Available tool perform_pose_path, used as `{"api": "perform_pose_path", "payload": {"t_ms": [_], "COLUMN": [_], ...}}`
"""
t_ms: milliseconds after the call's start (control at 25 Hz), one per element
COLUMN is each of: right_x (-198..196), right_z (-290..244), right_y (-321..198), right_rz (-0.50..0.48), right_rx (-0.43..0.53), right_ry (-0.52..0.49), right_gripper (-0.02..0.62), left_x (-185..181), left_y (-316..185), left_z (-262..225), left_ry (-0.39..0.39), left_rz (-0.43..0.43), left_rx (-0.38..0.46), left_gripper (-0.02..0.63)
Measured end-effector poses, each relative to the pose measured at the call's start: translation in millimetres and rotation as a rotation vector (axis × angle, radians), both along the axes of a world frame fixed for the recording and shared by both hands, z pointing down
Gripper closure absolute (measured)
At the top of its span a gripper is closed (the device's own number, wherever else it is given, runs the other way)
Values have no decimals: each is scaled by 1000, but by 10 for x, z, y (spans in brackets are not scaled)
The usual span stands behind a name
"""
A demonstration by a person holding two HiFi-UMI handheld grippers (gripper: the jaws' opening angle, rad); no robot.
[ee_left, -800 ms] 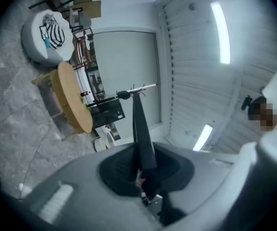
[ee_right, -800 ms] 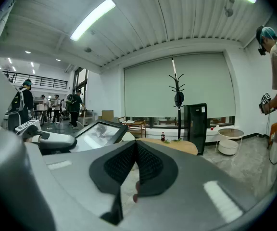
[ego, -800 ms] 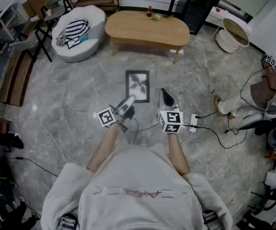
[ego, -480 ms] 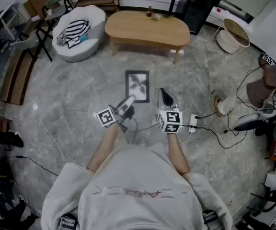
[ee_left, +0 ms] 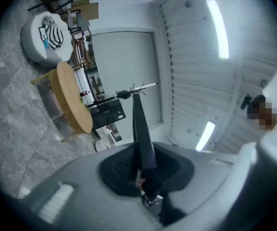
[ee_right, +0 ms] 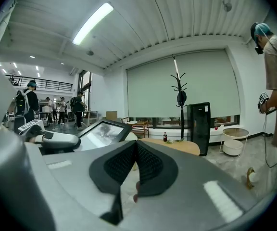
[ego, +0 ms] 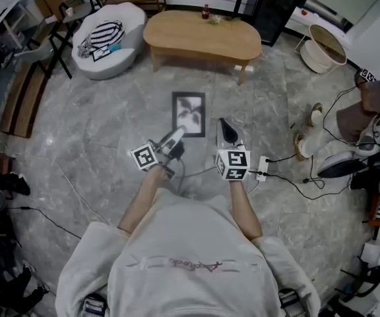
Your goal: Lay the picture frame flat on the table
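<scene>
The picture frame [ego: 189, 113], black-edged with a grey plant print, hangs above the marble floor in the head view. My left gripper [ego: 176, 136] is shut on its lower left corner. In the left gripper view the frame [ee_left: 141, 129] shows edge-on as a thin dark strip between the pads. In the right gripper view it [ee_right: 103, 133] tilts at the left, beside the left gripper [ee_right: 56, 139]. My right gripper [ego: 225, 127] is shut on nothing, just right of the frame. The oval wooden table [ego: 202, 37] stands farther ahead.
A white round seat [ego: 104, 43] with striped cloth stands far left, with chairs [ego: 61, 5] behind it. A white basket table [ego: 323, 48] stands far right. A power strip [ego: 264, 167] and cables lie on the floor. Another person [ego: 375, 107] stands at the right.
Both grippers and the frame have shifted slightly forward toward the table. The person at the right has stepped, with one foot moved.
</scene>
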State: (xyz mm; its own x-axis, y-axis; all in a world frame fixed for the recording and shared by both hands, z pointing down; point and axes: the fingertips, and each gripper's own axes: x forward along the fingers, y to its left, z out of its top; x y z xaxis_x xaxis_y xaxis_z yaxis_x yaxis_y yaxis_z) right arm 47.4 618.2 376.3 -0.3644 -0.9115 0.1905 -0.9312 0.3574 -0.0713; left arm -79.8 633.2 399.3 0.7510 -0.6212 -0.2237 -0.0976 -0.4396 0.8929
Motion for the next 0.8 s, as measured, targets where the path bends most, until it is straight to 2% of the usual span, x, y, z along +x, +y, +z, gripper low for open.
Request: {"api": "perform_pose_path", "payload": {"t_ms": [480, 800], "right_x": [14, 74], "right_z": [14, -20], "right_y": [-69, -307], "right_rz": [-21, -13], "right_rx": [7, 18], "right_ry": [-2, 1], "right_gripper": [592, 592], "left_x": [72, 137], "left_y": [-44, -296], "left_z": [18, -17], "left_ry": [13, 22], "left_rz": [-6, 5], "left_rx": [3, 21], "left_gripper": [561, 561]}}
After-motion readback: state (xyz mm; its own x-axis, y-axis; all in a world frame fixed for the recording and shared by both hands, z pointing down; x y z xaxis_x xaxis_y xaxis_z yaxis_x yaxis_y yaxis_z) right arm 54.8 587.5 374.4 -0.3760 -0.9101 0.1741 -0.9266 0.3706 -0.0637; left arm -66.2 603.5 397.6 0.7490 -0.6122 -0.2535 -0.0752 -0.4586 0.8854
